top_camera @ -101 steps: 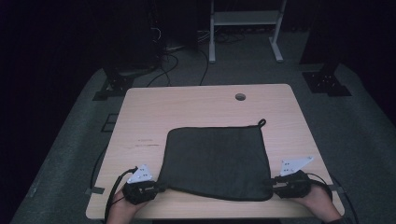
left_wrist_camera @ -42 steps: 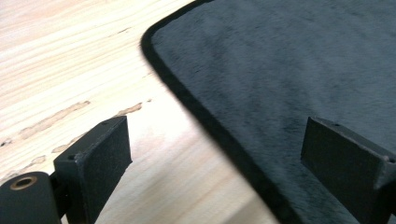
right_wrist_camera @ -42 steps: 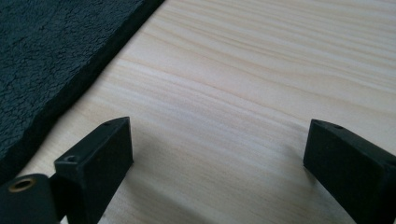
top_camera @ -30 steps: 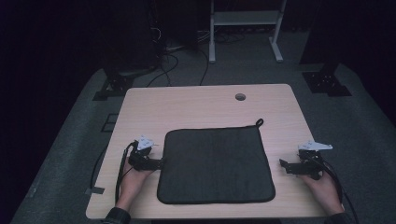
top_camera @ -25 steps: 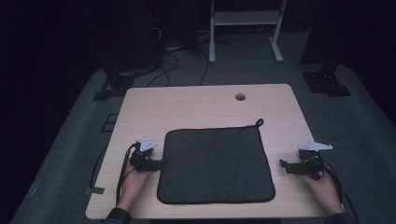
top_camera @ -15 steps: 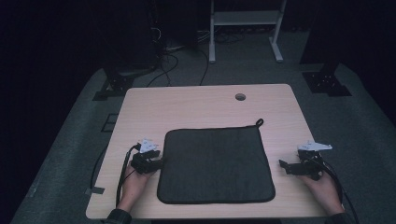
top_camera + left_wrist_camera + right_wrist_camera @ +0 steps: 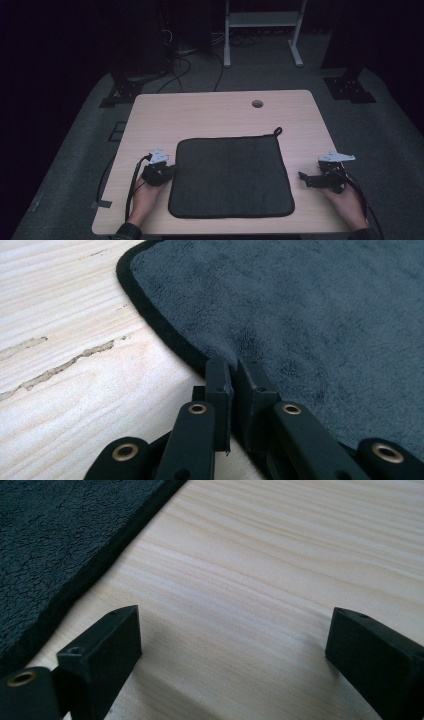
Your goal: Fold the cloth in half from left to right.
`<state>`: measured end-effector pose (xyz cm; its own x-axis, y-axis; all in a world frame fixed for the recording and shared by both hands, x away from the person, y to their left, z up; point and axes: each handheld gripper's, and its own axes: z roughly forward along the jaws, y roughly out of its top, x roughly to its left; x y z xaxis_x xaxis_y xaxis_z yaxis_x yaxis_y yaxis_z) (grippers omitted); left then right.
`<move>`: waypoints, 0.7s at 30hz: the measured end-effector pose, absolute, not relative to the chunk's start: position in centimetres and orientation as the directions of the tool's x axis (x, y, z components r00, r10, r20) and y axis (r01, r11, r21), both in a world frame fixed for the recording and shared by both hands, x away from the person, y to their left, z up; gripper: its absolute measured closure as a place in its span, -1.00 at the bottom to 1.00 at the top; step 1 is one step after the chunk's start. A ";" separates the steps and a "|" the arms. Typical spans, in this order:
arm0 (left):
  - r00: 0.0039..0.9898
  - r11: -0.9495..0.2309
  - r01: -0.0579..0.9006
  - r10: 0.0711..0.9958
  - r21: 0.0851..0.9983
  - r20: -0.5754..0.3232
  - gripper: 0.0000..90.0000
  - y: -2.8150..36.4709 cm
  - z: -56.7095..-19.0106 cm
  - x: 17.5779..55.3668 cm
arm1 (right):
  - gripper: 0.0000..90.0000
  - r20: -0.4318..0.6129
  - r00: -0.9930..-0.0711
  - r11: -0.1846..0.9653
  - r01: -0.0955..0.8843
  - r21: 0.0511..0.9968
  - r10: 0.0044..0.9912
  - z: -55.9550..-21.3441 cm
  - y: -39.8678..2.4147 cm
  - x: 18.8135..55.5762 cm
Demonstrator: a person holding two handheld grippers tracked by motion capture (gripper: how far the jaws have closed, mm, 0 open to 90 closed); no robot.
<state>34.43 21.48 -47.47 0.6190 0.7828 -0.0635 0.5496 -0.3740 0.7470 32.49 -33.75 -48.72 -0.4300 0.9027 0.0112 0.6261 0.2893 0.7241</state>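
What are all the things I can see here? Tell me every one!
towel: one, dark grey with black trim and a small loop at its far right corner, flat in the middle of the table's near half
table: one, light wood, a small round hole near its far edge
white stand: one, on the floor beyond the table
cables: several, black, on the floor beyond the table
left gripper: one, black, at the towel's left edge, fingers closed on the trim
right gripper: one, black, right of the towel, fingers wide apart over bare wood
hands: two, each holding a gripper
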 end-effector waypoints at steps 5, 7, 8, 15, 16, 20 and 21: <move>0.628 -0.333 0.541 0.770 0.772 -0.108 0.86 21.7 -46.8 34.3 | -0.85 0.011 -0.430 0.289 0.626 0.724 0.903 -48.7 -33.7 32.5; 0.632 -0.316 0.539 0.764 0.781 -0.127 0.86 21.6 -46.6 34.3 | -0.85 0.011 -0.432 0.291 0.625 0.724 0.902 -48.7 -33.7 32.5; 0.637 -0.315 0.536 0.759 0.784 -0.130 0.86 21.6 -46.5 34.4 | -0.85 0.011 -0.434 0.292 0.624 0.724 0.901 -48.7 -33.7 32.5; 0.662 -0.276 0.520 0.728 0.808 -0.177 0.86 20.3 -45.5 34.7 | -0.85 0.011 -0.434 0.292 0.624 0.724 0.901 -48.7 -33.7 32.5; 0.669 -0.279 0.514 0.722 0.811 -0.177 0.86 19.9 -45.4 34.8 | -0.85 0.011 -0.435 0.293 0.624 0.724 0.901 -48.7 -33.7 32.5; 0.687 -0.281 0.500 0.704 0.819 -0.178 0.86 18.9 -44.9 35.1 | -0.85 0.011 -0.434 0.292 0.624 0.724 0.901 -48.7 -33.7 32.5; 0.690 -0.279 0.497 0.701 0.822 -0.179 0.86 18.7 -44.9 35.1 | -0.85 0.011 -0.434 0.292 0.624 0.724 0.901 -48.7 -33.7 32.5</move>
<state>35.11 18.67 -44.89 0.6904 0.7009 -0.1793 0.4967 -0.2789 0.8219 32.49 -33.73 -48.72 -0.4341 0.9008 0.0111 0.6244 0.2920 0.7245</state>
